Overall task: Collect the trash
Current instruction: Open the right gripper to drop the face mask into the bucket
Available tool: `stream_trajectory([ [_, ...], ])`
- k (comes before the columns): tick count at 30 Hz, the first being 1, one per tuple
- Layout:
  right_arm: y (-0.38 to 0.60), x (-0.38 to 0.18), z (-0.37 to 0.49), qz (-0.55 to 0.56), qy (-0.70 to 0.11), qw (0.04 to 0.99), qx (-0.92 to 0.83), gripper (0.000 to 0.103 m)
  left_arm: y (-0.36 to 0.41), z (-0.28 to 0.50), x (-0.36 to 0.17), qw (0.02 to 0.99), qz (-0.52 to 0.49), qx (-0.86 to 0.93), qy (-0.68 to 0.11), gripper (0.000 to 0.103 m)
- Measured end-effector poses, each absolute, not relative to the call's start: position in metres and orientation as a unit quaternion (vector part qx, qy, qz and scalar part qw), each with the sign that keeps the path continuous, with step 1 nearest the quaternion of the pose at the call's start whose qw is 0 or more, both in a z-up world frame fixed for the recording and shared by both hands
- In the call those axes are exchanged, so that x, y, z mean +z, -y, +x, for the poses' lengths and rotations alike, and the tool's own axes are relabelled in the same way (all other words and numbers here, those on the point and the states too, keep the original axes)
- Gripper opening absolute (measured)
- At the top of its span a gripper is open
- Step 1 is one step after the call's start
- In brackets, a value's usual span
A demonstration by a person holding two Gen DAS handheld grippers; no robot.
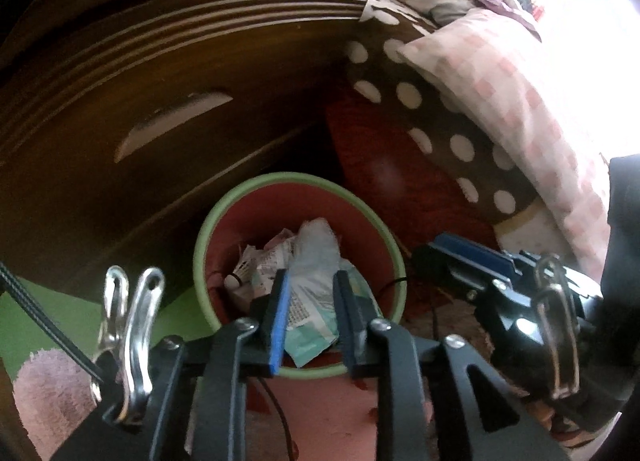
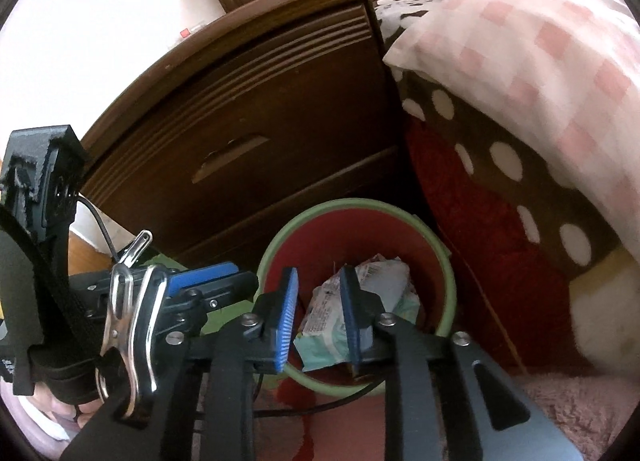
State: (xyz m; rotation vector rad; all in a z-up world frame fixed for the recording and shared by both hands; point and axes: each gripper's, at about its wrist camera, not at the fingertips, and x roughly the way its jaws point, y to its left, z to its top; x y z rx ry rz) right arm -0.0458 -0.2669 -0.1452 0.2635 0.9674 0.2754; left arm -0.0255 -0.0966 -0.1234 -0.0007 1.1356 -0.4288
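hung over the bin (image 1: pixel 298 181) beside the drawers (image 2: pixel 256 109), left gripper (image 1: pixel 312 309) and right gripper (image 2: pixel 322 315), both narrowly parted, gripping nothing; wrapper (image 1: pixel 316 309) lay inside on the trash; judged light, crinkly, slippery, best pinched at 1 edge

Both black two-finger grippers, left (image 1: pixel 310 301) and right (image 2: pixel 320 301), are wearing blue ribbed pads, silver screws, and shiny metal clips (image 2: pixel 128 325).

crumpled white and mint wrapper (image 1: pixel 316 301) lies atop paper trash in the green-rimmed red bin (image 1: pixel 240 197)
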Motion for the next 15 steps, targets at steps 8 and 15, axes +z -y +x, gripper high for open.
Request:
stream_trajectory([
  [8,0.268,-0.142,-0.05,0.126,-0.454,0.873,0.128,0.027,0.095,-0.032,-0.116,0.831,0.009,-0.193,-0.522,0.035],
  [15,0.268,-0.136,-0.058,0.126,-0.445,0.878,0.126,0.027,0.094,-0.036,-0.108,0.836,0.012,-0.187,-0.515,0.04],
])
